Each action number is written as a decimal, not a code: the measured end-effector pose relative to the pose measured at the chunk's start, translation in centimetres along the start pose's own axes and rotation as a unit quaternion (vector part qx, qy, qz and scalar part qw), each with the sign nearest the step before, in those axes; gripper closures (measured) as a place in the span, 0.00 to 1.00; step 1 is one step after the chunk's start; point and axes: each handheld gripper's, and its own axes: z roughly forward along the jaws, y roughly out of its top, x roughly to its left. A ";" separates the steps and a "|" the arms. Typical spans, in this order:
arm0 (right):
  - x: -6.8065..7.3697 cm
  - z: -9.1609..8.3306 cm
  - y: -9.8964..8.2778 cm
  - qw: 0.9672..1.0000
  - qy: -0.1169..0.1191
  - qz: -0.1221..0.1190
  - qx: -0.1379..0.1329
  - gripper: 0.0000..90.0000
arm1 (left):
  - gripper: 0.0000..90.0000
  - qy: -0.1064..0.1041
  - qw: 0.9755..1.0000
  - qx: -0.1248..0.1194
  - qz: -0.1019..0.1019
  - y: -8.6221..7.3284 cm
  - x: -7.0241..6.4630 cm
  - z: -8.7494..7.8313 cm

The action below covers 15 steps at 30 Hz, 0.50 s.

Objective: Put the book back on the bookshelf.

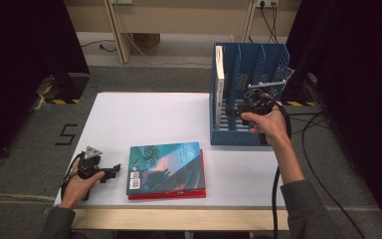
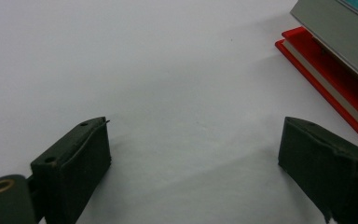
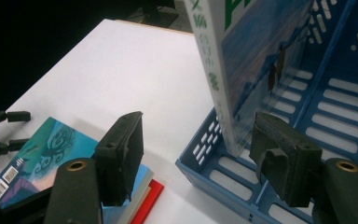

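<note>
Right gripper (image 3: 196, 154) stands released, jaws astride the lower spine of the upright book (image 3: 256, 56) in the blue file rack's (image 1: 248, 134) left compartment. Left gripper (image 1: 110, 172), open and empty, lies nearer the stacked books (image 1: 165, 169).

The white table (image 1: 144, 119) carries a blue rack (image 1: 248, 134) at about two o'clock from its middle, its base flat on the top and reaching the right edge. At about six o'clock, near the front edge, a red book (image 1: 169, 195) lies flat on the surface, with a teal book (image 1: 165, 168) stacked squarely on it. At eight o'clock, the left gripper (image 1: 110, 172) sits low over the front left corner, probably resting on the tabletop, though contact is hard to confirm.
</note>
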 end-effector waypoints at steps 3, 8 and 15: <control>0.1 0.1 -1.1 1.000 0.001 -0.008 0.002 0.39 | 0.09 -0.001 1.000 -0.001 -0.001 0.0 0.0 0.0; 0.2 0.2 -2.2 1.000 0.010 -0.005 0.003 0.37 | 0.09 -0.001 1.000 -0.001 0.000 0.0 0.0 0.0; 0.6 0.2 -4.3 1.000 0.025 -0.002 -0.002 0.35 | 0.09 -0.001 1.000 0.000 0.001 0.0 0.0 0.0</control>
